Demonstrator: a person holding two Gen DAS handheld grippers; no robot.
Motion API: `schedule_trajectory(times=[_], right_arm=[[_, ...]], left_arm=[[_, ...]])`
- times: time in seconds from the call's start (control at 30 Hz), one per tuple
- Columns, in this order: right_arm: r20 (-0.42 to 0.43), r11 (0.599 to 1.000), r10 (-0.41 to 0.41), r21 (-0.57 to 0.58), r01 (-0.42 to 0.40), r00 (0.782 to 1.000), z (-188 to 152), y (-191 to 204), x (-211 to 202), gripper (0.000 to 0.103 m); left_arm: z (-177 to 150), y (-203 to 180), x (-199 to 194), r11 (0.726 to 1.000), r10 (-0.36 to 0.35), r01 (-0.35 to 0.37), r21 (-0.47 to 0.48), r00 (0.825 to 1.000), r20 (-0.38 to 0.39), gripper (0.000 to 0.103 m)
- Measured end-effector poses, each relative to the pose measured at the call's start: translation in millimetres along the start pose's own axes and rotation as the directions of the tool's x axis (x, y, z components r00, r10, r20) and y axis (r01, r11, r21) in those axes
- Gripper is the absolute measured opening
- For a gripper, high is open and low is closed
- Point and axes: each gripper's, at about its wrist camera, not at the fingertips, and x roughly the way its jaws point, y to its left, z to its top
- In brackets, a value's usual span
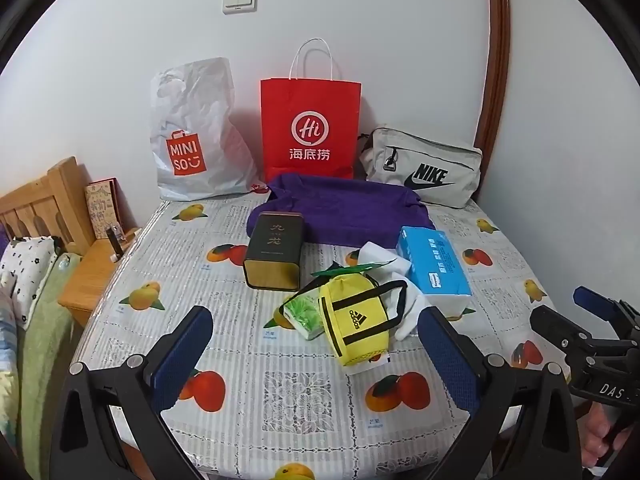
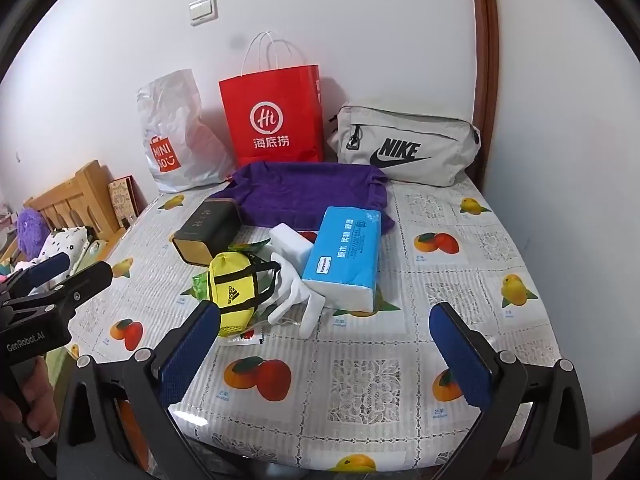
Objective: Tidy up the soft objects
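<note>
A small yellow Adidas bag (image 1: 356, 320) (image 2: 236, 292) lies mid-table beside a white glove (image 1: 408, 312) (image 2: 300, 296), a green tissue pack (image 1: 304, 312), a blue tissue pack (image 1: 434, 262) (image 2: 344, 256) and a white sponge block (image 2: 290, 242). A purple towel (image 1: 340, 212) (image 2: 308, 192) lies behind them. My left gripper (image 1: 316, 356) is open and empty above the table's near edge, in front of the yellow bag. My right gripper (image 2: 328, 348) is open and empty, in front of the glove.
A dark tea tin (image 1: 274, 252) (image 2: 208, 232) stands left of the pile. A Miniso plastic bag (image 1: 192, 136), a red paper bag (image 1: 310, 128) and a grey Nike pouch (image 1: 424, 168) line the back wall. A wooden bed frame (image 1: 40, 204) is left.
</note>
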Motion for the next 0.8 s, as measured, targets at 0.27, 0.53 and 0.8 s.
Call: schedule_trajectory(times=[0.27,0.53,0.8], right_arm=[[0.002,1.000,0.000,-0.003,0.000,1.000,0.0,0.4,-1.8,0.103],[0.009,1.000,0.005,-0.012,-0.005,1.000,0.3,3.1,-2.8,0.103],[0.013,1.000,0.002,-0.010,-0.002,1.000,0.4,3.1,-3.3,0.103]], left_arm=[[0.2,1.7,-2.3,1.000,0.019,-0.019,0.004,1.000,0.007,0.103],[-2.2,2.1,-2.9,1.000,0.012,-0.012,0.009,1.000,0.009,0.103],[-3.0,1.8,-2.7,1.000,0.013,-0.014,0.009,1.000,0.009,0.103]])
